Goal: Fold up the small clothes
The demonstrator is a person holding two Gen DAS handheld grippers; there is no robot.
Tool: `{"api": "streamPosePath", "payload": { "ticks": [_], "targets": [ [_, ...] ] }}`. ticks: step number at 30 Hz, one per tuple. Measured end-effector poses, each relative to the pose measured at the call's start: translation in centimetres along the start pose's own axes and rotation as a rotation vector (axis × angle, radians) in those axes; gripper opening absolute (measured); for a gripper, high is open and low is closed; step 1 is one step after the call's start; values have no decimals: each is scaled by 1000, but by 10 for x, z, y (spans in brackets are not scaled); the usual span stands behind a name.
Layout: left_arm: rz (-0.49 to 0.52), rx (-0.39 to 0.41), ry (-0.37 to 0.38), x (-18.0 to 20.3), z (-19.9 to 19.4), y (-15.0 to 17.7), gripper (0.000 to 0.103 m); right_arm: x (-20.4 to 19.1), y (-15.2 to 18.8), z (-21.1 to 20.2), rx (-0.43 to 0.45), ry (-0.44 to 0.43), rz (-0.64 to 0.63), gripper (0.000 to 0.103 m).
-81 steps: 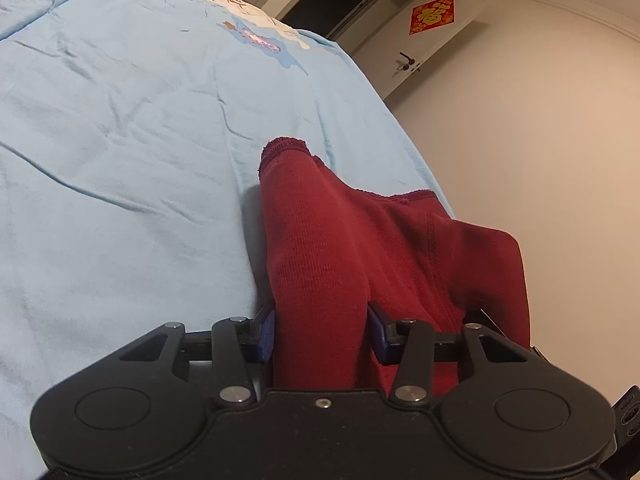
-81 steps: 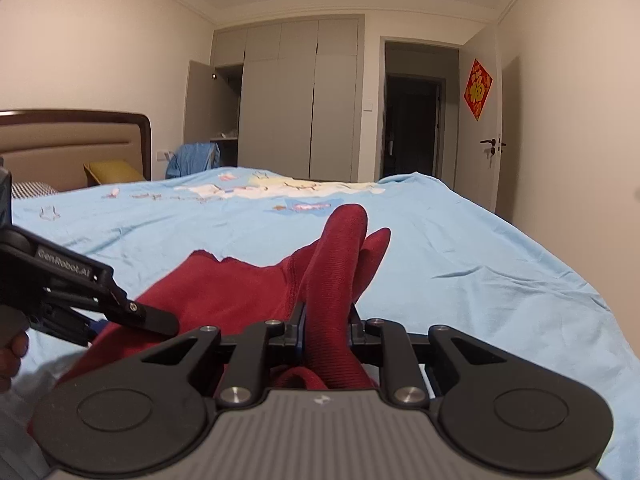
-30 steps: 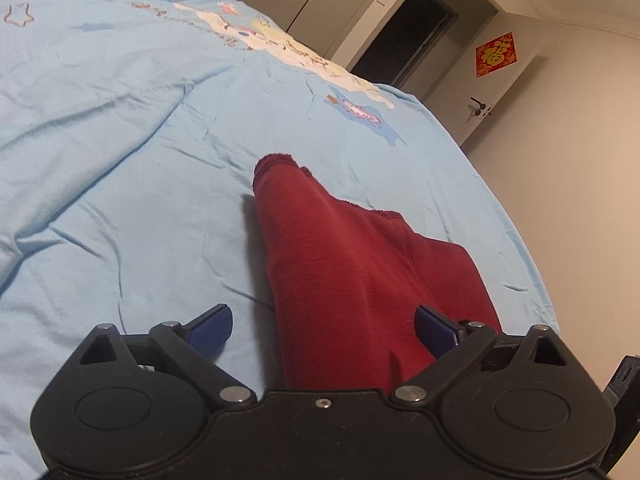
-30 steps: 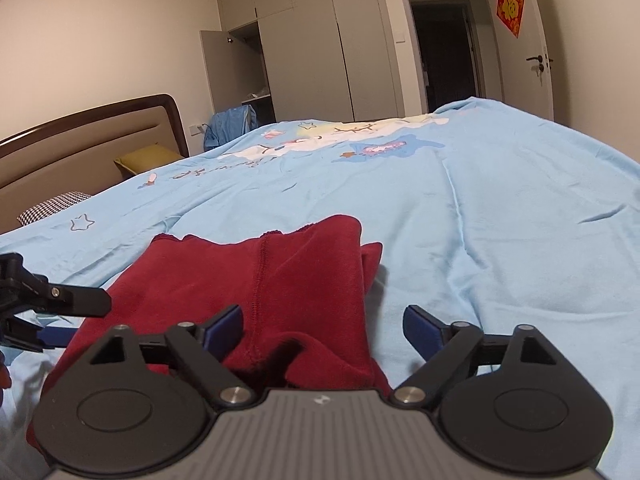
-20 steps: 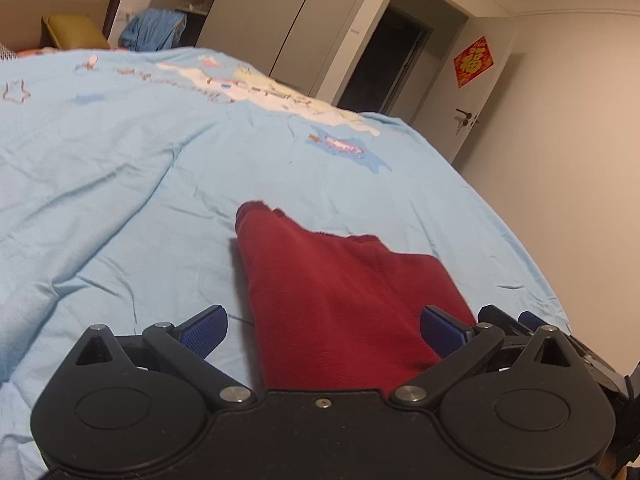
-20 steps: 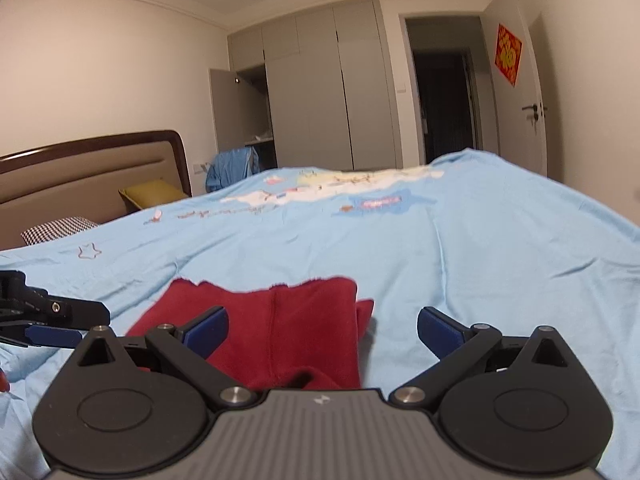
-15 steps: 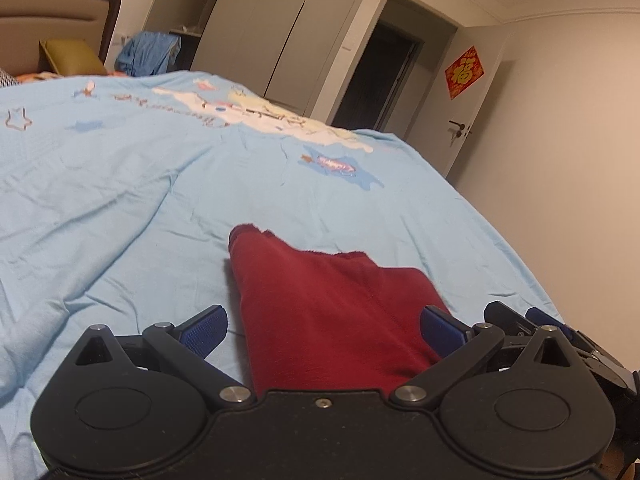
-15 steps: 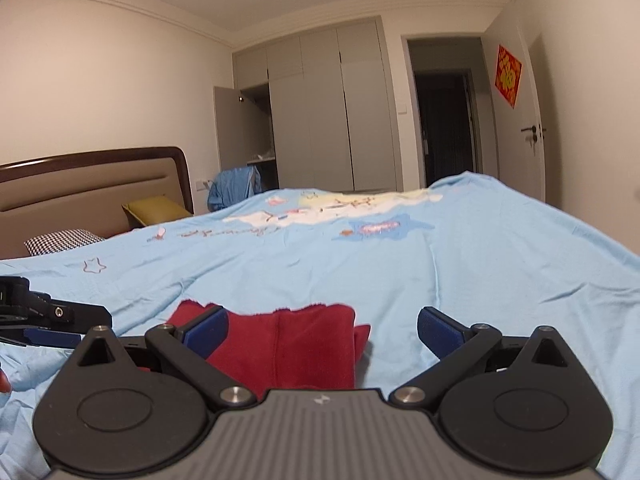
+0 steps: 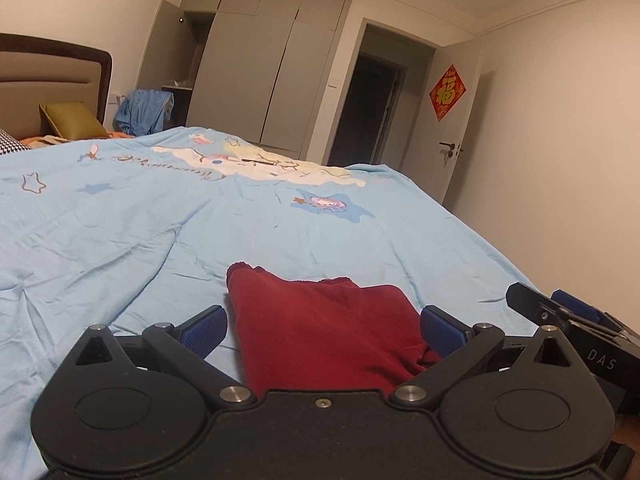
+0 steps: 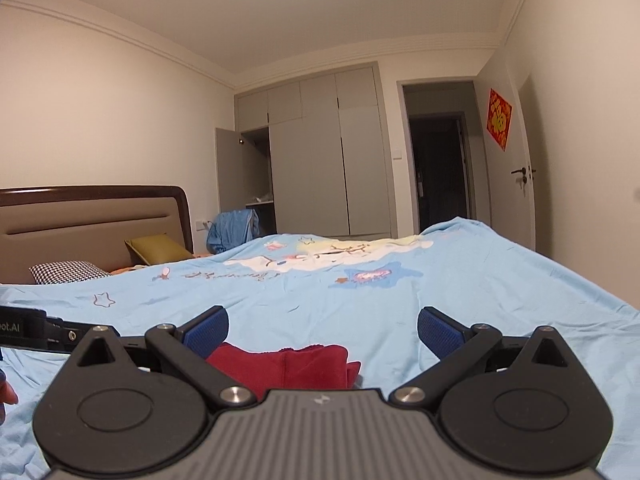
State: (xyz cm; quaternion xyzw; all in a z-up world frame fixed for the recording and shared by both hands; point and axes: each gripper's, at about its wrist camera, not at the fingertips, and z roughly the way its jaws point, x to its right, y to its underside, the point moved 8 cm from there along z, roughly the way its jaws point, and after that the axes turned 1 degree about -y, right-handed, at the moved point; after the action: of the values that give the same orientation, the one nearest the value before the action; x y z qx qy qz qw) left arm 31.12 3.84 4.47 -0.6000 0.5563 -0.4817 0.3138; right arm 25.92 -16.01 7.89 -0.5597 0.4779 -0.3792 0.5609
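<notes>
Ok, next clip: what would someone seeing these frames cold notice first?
The dark red garment stands out first, lying folded on the light blue bedspread right in front of both tools. Next, the left gripper and right gripper frame it with their blue-padded fingers spread wide, holding nothing. Beyond, the red paper decoration on the open door catches the eye.

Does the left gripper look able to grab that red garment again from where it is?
Probably yes. The left gripper has its jaws wide open, with the red garment lying flat on the blue bedspread right between them. Nothing sits in the way.
</notes>
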Motion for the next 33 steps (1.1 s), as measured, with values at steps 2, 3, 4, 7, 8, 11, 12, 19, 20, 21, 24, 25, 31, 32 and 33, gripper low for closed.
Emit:
{"api": "streamPosePath", "payload": {
  "ticks": [2,3,4,7,8,11,12,19,20,21,24,25,31,32,33],
  "targets": [
    [9,13,-6,4,-8,2,102,-2,-1,-11,13,2,-9,103],
    [12,18,-8,6,-12,4,102,-3,-1,-17,19,3,-17,103],
    [13,22,-9,7,-16,5,102,-4,-1,-22,24,5,-25,103],
    [12,33,-12,10,-26,8,102,-7,-2,-36,46,14,-42,103],
    [9,38,-15,10,-30,9,102,-9,-2,-40,54,17,-48,103],
    [-5,55,-27,9,-40,10,102,-13,-3,-50,73,24,-59,103],
    [-9,59,-29,9,-43,11,102,-14,-3,-52,78,25,-60,103],
    [-24,91,-78,2,-66,20,102,-18,1,-70,104,44,-44,103],
    [-25,93,-86,2,-69,23,102,-19,3,-72,106,48,-42,103],
    [-26,92,-93,1,-71,26,102,-19,5,-75,106,53,-38,103],
    [-29,82,-105,-2,-78,36,102,-20,12,-82,110,67,-35,103],
    [-32,84,-107,-2,-81,40,102,-20,16,-86,111,75,-38,103],
    [-29,109,-131,-1,-94,63,102,-18,34,-102,110,119,-51,103],
    [-16,112,-136,1,-95,66,102,-18,37,-104,107,123,-52,103],
    [-3,115,-138,2,-97,69,102,-17,39,-105,105,130,-57,103]
  ]
}}
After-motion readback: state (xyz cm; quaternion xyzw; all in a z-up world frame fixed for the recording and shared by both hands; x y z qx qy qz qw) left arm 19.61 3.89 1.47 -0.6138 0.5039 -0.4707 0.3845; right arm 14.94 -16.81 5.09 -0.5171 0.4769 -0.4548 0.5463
